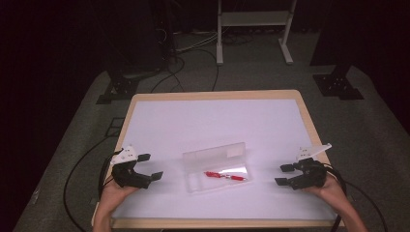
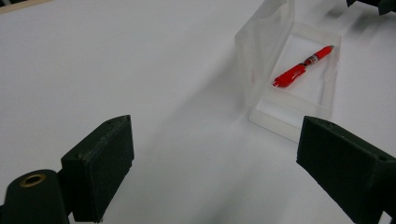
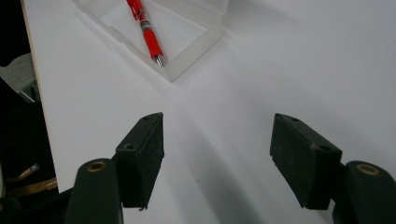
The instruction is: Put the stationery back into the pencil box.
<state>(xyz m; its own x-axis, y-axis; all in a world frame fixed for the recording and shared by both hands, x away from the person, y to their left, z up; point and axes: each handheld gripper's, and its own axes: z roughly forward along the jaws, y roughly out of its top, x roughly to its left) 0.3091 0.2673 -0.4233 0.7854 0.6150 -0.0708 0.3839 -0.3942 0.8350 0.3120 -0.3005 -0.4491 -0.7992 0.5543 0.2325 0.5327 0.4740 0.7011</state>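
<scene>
A clear plastic case [image 1: 215,166] lies open in the middle of the white table, its lid standing up along the far side. A red pen [image 1: 225,176] rests in its tray, also seen as the pen [image 2: 302,68] and the pen [image 3: 146,31]. My left gripper [image 1: 150,166] hovers to the left of the case, open, with nothing between its jaws. My right gripper [image 1: 284,174] sits to the right of the case, open and empty too. In the right gripper view the case [image 3: 189,55] lies ahead of the jaws at the upper left.
The white table top [image 1: 212,121] has a wooden rim. Beyond it stand a white metal stand [image 1: 254,19], black stand bases and cables on a grey floor. A black cable trails from each gripper off the table's near corners.
</scene>
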